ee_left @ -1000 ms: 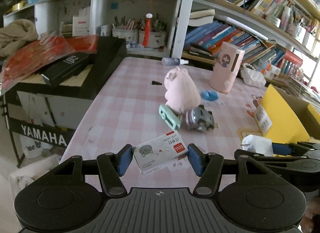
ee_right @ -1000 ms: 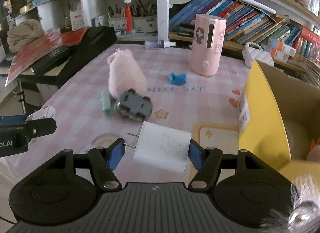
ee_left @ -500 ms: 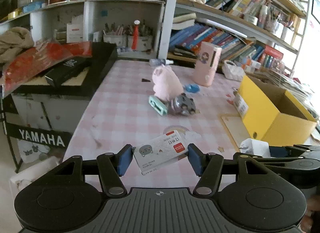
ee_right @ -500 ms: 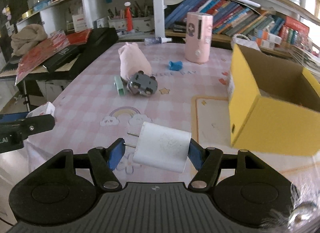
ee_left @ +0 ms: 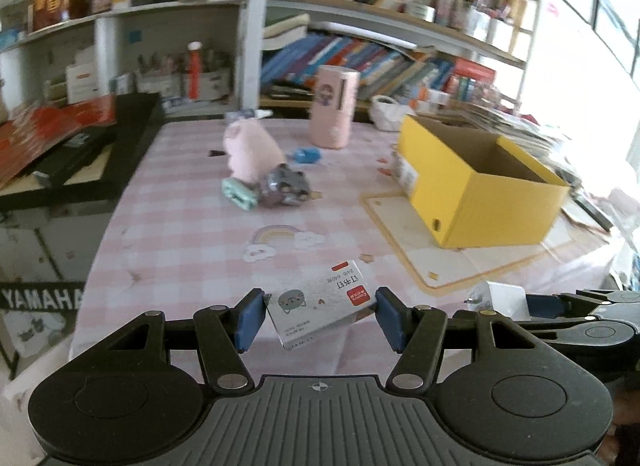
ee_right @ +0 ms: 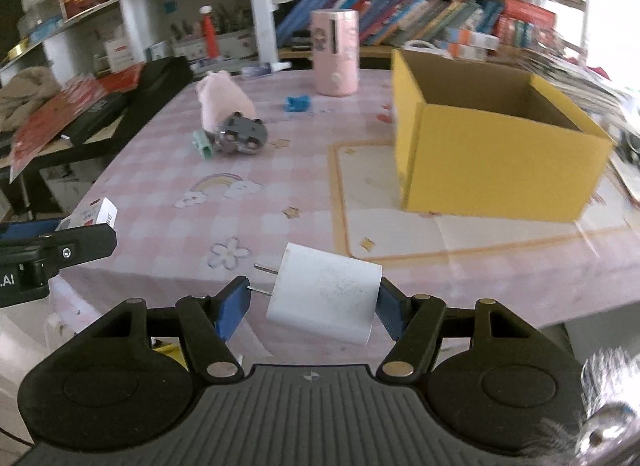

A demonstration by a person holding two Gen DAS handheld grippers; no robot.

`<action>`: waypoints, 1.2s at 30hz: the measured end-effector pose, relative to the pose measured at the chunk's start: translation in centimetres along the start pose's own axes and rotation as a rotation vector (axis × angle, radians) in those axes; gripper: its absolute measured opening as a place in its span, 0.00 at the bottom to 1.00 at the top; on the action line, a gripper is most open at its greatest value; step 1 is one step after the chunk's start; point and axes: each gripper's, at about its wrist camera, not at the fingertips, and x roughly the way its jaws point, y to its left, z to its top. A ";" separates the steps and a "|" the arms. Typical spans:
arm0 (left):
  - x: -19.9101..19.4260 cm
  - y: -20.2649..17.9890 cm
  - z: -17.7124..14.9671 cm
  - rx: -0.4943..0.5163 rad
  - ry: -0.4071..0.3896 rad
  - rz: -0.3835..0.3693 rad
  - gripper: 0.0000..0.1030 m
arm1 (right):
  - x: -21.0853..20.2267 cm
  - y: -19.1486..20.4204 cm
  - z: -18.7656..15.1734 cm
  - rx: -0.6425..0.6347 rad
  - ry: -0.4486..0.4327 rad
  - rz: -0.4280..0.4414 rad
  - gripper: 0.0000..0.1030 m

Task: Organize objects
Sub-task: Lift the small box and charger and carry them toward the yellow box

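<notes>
My left gripper [ee_left: 320, 316] is shut on a small white staples box [ee_left: 323, 304] with a grey cat picture, held above the table's near edge. My right gripper [ee_right: 310, 306] is shut on a white plug charger [ee_right: 325, 300], prongs pointing left. An open yellow cardboard box [ee_left: 476, 181] stands on the right of the pink checked table [ee_left: 192, 234]; it also shows in the right wrist view [ee_right: 496, 157]. A pink plush [ee_left: 252, 151], a grey toy car [ee_left: 285, 186], a mint green piece [ee_left: 239, 194] and a small blue object [ee_left: 306, 154] lie mid-table.
A pink cylinder [ee_left: 334, 107] stands at the table's back. A black keyboard case with red packets [ee_left: 76, 141] sits at the left. Bookshelves [ee_left: 380, 53] line the back and right. Papers are stacked beyond the yellow box.
Both grippers have pulled back from the table and risen, each still holding its object. The toys look farther away and the whole yellow box has come into view.
</notes>
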 end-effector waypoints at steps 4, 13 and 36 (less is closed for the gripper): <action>0.1 -1.5 0.0 0.043 0.003 -0.043 0.59 | -1.2 -1.3 -1.0 0.047 -0.004 -0.042 0.63; 0.8 -4.3 0.0 0.105 0.011 -0.116 0.59 | -3.0 -3.8 -2.5 0.125 -0.003 -0.117 0.63; 5.5 -11.8 2.5 0.218 0.017 -0.241 0.59 | -3.3 -12.3 -2.3 0.261 0.011 -0.249 0.63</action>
